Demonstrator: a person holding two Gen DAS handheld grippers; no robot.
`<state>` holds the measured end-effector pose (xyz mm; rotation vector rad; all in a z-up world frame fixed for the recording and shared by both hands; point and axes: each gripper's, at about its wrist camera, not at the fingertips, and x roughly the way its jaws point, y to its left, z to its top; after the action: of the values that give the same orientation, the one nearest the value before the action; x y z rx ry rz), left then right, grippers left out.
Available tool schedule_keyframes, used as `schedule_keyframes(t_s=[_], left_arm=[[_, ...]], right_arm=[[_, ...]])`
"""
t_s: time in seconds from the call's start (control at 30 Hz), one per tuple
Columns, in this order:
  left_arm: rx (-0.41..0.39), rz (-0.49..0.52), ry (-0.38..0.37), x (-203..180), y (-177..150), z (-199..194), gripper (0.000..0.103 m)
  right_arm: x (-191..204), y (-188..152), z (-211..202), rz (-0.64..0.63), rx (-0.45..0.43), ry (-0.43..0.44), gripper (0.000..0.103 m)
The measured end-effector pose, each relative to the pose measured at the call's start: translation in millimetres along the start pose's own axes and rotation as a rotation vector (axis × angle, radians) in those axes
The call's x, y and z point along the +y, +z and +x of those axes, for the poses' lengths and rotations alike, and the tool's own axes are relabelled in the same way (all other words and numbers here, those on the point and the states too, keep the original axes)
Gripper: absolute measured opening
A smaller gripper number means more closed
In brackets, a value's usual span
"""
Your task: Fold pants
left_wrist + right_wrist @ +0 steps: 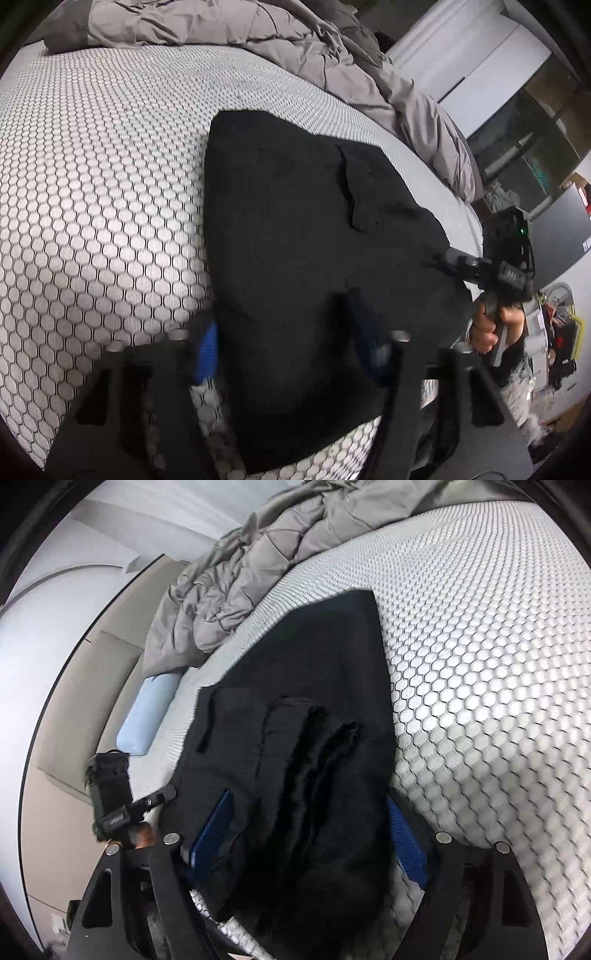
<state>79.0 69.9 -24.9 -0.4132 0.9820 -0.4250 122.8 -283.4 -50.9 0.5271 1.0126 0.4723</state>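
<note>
Black pants [295, 203] lie folded flat on a white mattress [92, 166] with a hexagon pattern. My left gripper [284, 343] straddles their near end: one blue pad [207, 350] sits at the cloth's left edge, the other is over the cloth, and the jaws stand apart. My right gripper [310, 836] is open wide over a bunched, rumpled part of the pants [314, 646], with one blue pad [406, 845] out over the mattress [480, 664]. In each wrist view the other gripper's fingertip [458, 258] rests at the pants' side edge.
A crumpled grey quilt [258, 33] lies along the far end of the bed and spills over its side [229, 590]. A pale blue pillow [147, 716] sits by the mattress edge. A person's hand [487, 328] holds the right gripper. Beyond the bed are white cupboards [480, 66] and clutter.
</note>
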Motion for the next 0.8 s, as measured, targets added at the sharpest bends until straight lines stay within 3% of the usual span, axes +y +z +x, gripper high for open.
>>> schedule_keyframes(t_s=[0.03,0.1,0.13,0.2,0.27,0.33,0.4,0.53,0.6,0.7,0.77,0.8], left_arm=[[-0.008,-0.010,-0.007,0.6,4.5,1.1,0.034],[-0.040,-0.030,0.005,-0.1,22.1,6.8,0.029],[-0.049,-0.025,0.022,-1.4,30.7,10.9,0.029],[-0.055,-0.002,0.093,-5.6,53.1,26.5,0.029],[-0.040,-0.006,0.118,1.0,71.0,40.1,0.031],[-0.022,-0.057,0.103,9.2,76.9,43.0,0.036],[-0.029,-0.077,0.103,15.1,75.8,34.6,0.038],[-0.039,0.014,0.156,5.8,59.2,21.6,0.050],[-0.026,0.039,0.178,4.1,47.3,17.6,0.053],[-0.017,0.082,0.225,2.9,35.3,10.8,0.061],[-0.033,0.112,0.279,-0.3,31.6,7.3,0.064],[-0.041,0.116,0.295,-0.6,26.9,1.6,0.064]], right_arm=[[3.8,2.2,1.8,-0.035,-0.018,0.002,0.062],[7.8,12.2,13.0,-0.055,-0.014,-0.015,0.033],[7.6,16.8,12.2,-0.068,-0.030,-0.026,0.030],[10.3,37.9,19.0,-0.078,-0.101,-0.069,0.030],[10.8,56.9,34.0,-0.073,-0.106,-0.150,0.030],[10.5,66.5,45.6,-0.087,-0.084,-0.243,0.046],[8.7,64.5,37.9,-0.045,-0.072,-0.202,0.050],[12.4,42.1,10.0,-0.064,-0.065,-0.147,0.057],[17.2,28.5,11.9,-0.110,0.008,-0.162,0.060],[19.0,13.4,5.5,-0.208,0.039,-0.254,0.060],[16.9,9.3,-6.9,-0.227,0.005,-0.392,0.060],[17.5,9.5,-9.6,-0.213,-0.004,-0.416,0.062]])
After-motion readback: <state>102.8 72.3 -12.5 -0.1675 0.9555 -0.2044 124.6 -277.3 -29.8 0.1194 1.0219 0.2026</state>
